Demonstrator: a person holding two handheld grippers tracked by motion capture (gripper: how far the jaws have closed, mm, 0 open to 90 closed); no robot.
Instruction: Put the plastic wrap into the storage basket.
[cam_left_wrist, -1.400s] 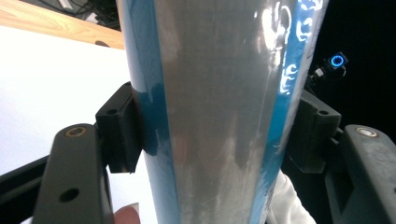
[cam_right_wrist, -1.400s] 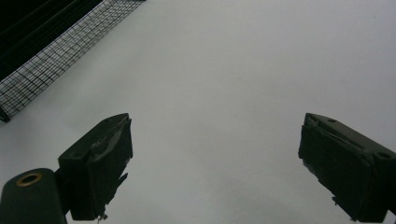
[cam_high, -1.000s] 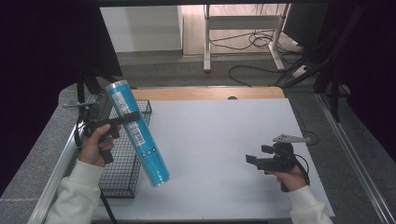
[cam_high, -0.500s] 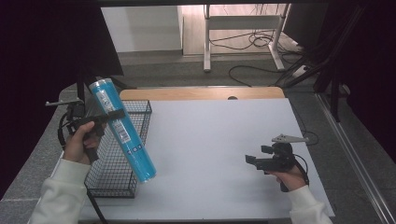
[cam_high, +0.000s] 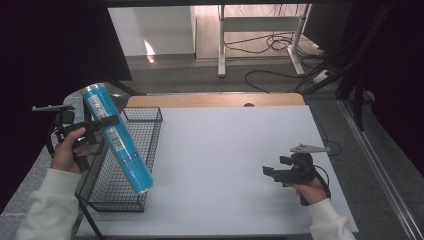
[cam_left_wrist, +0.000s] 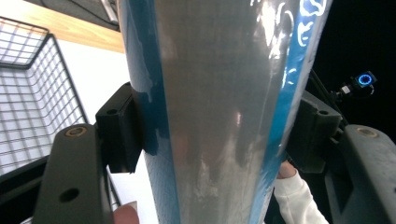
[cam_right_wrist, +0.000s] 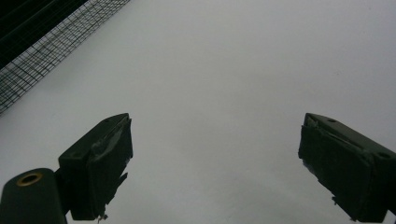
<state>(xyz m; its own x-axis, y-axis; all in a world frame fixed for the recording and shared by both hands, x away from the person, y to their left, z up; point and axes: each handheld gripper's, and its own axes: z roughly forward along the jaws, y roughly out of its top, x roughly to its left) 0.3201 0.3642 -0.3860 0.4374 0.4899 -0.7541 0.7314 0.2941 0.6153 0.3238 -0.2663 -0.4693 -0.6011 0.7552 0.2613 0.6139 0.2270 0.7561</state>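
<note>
Carried leftward from over the tabletop (cam_high: 225, 150): blue tube (cam_high: 116, 137), pinched near its top by the left claw (cam_high: 102, 122), now tilted above the wire basket (cam_high: 127, 165), likely ready for lowering in. Right claw (cam_high: 272, 172) spread, empty, unmoved at the right.

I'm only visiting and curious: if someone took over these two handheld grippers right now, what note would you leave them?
Left gripper: shut on the blue cylindrical can, held tilted above the black wire basket.
Right gripper: open, holding nothing, low over the white tabletop.
Done: can picked up and brought over the basket.
Left: probably lower the can into the basket and release it; its lower end hangs near the basket's right wall.
</note>
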